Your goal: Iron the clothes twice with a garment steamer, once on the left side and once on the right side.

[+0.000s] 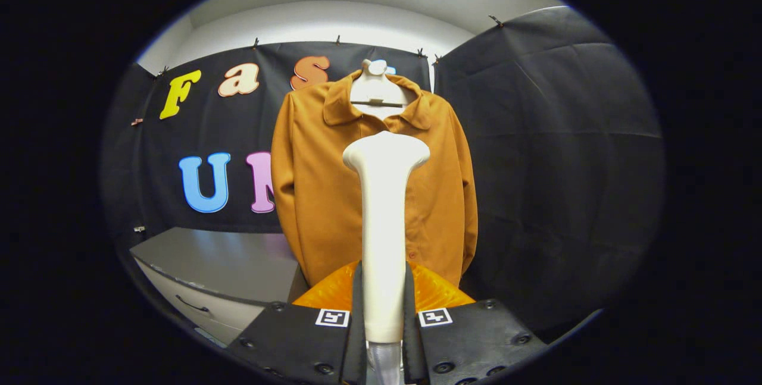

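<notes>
A white garment steamer [384, 218] stands upright between my fingers, its wide head up near the shirt's chest. My gripper [383, 304] is shut on the steamer's handle, both fingers pressing its sides. Beyond it hangs a mustard-brown collared shirt [321, 182] on a white hanger [376, 90], facing me with sleeves hanging down at both sides. The steamer head sits in front of the shirt's button line, at about mid-chest height. How far the head is from the fabric I cannot tell.
A grey cabinet [220, 263] with a drawer handle stands to the lower left of the shirt. Black cloth walls [553, 165] close the space behind and to the right. An orange ribbed part [437, 293] lies just behind the fingers.
</notes>
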Available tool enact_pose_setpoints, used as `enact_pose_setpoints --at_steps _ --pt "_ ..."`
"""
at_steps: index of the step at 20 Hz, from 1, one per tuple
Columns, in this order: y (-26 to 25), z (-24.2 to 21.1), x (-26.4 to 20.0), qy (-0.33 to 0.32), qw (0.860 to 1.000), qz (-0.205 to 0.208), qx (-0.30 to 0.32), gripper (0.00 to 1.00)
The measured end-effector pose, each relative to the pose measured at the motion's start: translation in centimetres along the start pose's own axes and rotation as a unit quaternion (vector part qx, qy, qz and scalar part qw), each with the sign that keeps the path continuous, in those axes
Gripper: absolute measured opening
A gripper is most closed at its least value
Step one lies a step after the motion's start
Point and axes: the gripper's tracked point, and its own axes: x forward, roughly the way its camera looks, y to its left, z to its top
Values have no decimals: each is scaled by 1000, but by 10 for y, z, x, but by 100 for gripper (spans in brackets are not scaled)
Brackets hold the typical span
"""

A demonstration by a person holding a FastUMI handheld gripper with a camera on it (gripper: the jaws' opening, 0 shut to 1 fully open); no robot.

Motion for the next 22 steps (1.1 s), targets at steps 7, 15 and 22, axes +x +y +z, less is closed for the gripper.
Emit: enact_pose_setpoints --at_steps 7,15,22 --pt "-10 56 21 -50 999 2 -1 27" --pt "-30 64 69 -49 999 -5 10 27" --pt "-44 25 103 -6 1000 -8 23 27"
